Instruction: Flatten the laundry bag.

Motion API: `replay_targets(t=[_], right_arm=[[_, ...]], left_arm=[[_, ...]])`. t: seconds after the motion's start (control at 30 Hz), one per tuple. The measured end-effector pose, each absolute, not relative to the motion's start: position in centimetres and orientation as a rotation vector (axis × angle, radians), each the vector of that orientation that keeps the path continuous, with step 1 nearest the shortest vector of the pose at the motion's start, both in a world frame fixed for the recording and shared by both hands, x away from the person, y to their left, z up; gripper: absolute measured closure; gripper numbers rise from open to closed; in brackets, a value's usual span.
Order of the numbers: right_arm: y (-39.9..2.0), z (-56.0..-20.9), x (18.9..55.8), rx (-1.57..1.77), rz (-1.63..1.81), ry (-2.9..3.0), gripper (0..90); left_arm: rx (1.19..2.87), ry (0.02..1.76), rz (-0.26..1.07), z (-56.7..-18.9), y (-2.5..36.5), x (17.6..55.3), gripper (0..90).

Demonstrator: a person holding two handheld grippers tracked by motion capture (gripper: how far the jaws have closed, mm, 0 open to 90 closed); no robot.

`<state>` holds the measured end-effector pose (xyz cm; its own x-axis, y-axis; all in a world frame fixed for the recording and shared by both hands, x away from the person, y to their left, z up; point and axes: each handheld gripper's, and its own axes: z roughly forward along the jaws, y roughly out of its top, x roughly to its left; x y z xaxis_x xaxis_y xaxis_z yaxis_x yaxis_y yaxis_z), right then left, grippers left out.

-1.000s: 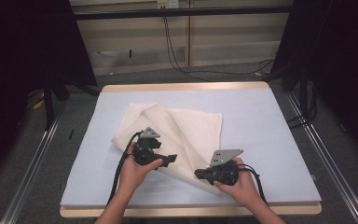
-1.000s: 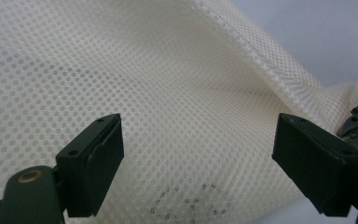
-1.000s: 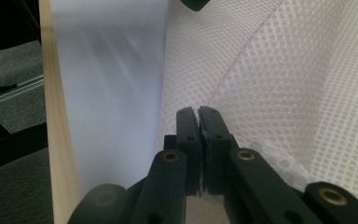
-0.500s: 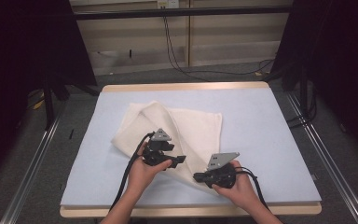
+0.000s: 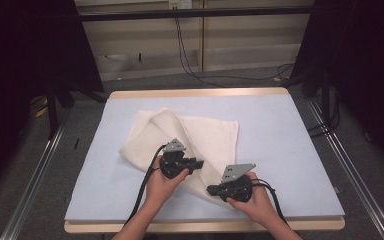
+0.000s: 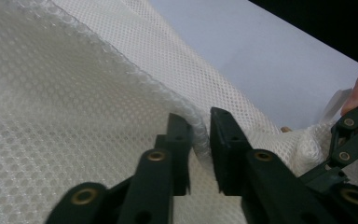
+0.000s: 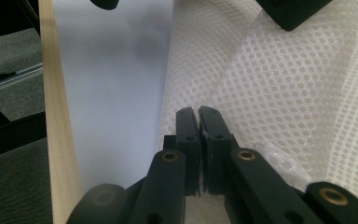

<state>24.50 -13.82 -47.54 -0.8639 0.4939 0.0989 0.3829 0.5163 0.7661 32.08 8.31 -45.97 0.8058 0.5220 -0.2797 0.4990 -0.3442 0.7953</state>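
We have the white mesh cloth (image 5: 190, 137) lying left of the table's (image 5: 290, 150) middle, toward its near edge; our left gripper (image 5: 196, 164) has just closed on a raised fold, our right gripper (image 5: 213, 189) clamps the near corner; next, we judge, both lift together to fold.

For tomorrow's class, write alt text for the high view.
A person's two grippers, left gripper and right gripper, pinch the near edge of a rumpled white mesh cloth. It lies on a pale blue table.
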Motion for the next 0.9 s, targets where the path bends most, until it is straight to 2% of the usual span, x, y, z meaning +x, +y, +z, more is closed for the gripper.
replay_targets(t=[0.07, 0.3, 0.67, 0.9], right_arm=[[-13.9, -47.5, 24.5, 0.778, 1.284, 2.624, 85.5], [-14.7, -46.7, 24.8, 0.817, 1.343, 2.616, 76.7], [-18.4, -44.8, 26.1, 0.944, 1.404, 2.48, 60.1], [-20.1, -45.3, 27.0, 1.019, 1.304, 2.406, 55.0]], left_arm=[[2.013, 0.768, 0.035, -46.1, 8.4, 32.0, 85.9], [2.069, 0.764, 0.056, -46.3, 8.7, 31.8, 86.6], [2.095, 0.789, 0.049, -47.0, 8.7, 31.7, 86.8], [2.08, 0.788, 0.032, -46.7, 8.8, 31.5, 86.8]])
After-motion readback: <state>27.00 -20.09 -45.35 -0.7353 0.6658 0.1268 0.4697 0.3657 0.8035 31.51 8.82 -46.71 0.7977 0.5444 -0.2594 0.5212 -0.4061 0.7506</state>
